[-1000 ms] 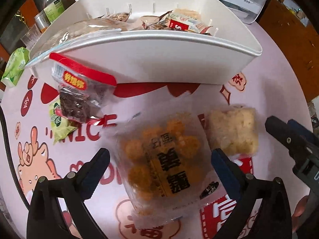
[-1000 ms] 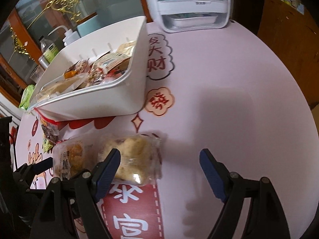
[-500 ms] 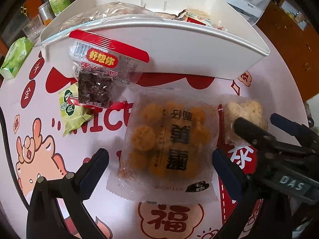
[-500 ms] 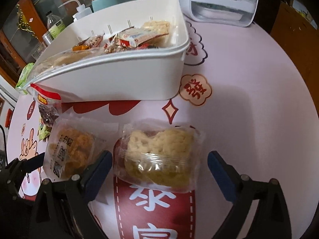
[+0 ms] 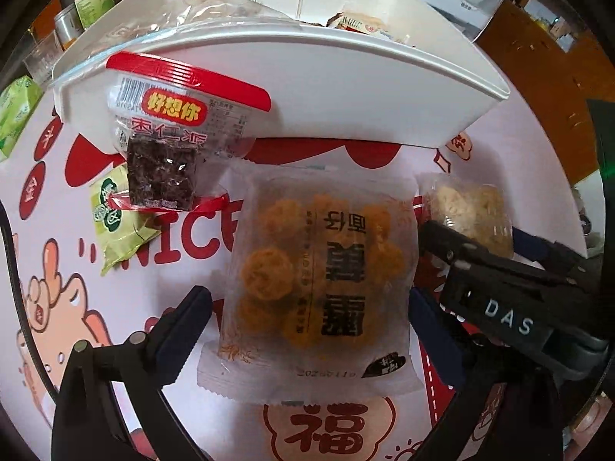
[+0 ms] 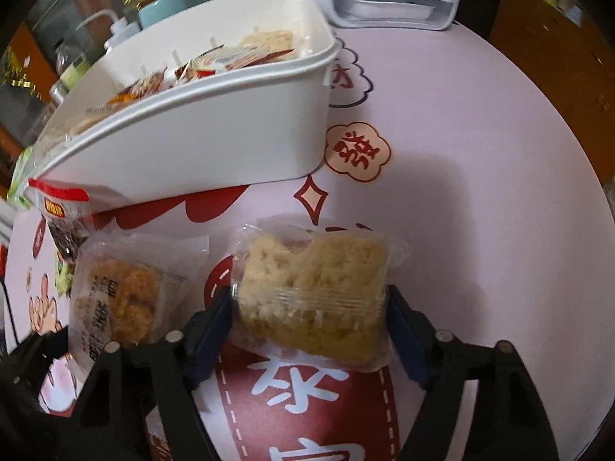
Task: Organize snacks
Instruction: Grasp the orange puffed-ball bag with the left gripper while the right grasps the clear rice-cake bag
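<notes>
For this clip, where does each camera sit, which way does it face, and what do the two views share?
Left wrist: on the left gripper, looking steeply down at the orange-ball snack pack between its open fingers; the right gripper shows at right.
Right wrist: on the right gripper, looking down at the pale crumbly cake pack; its jaws, just closing, meet the pack's sides.
Shared: both packs, the white bin, the red-topped date snack, the pink tablecloth.
</notes>
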`<state>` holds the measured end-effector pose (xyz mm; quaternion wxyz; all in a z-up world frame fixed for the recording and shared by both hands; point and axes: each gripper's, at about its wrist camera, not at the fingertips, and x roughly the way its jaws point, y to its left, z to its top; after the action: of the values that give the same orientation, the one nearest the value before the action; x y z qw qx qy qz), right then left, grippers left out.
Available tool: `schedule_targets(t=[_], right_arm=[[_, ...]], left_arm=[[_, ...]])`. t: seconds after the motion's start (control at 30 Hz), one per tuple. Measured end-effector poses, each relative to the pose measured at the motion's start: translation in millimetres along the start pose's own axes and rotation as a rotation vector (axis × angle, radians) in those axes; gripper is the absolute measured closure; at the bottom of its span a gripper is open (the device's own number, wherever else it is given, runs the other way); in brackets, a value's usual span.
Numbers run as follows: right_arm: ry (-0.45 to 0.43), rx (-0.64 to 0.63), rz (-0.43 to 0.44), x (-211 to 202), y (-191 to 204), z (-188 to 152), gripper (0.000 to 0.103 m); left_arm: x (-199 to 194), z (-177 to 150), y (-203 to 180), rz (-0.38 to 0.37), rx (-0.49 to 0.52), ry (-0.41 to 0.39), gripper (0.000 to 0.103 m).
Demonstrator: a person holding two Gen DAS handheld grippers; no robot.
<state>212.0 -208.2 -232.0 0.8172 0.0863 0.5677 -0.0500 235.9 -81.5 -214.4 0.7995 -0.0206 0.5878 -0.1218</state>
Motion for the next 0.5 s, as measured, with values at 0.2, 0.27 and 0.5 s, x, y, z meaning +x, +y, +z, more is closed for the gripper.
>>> schedule_targets(t=[0.2, 0.27, 0.5], right_arm=[[-0.008, 0.034, 0.026, -4, -6, -8, 0.033], [-0.01, 0.054, 0.04, -8, -9, -12, 0.033], [-0.012, 0.09, 0.069, -17, -18, -22, 0.034]], left_arm=[[-3, 0, 0, -0.031, 0.053, -0.032, 0.024], [-6, 0, -4, -0.007, 0.072, -0.042, 0.025], [-11, -5, -3, 0.017, 0.08, -0.057, 0.029]])
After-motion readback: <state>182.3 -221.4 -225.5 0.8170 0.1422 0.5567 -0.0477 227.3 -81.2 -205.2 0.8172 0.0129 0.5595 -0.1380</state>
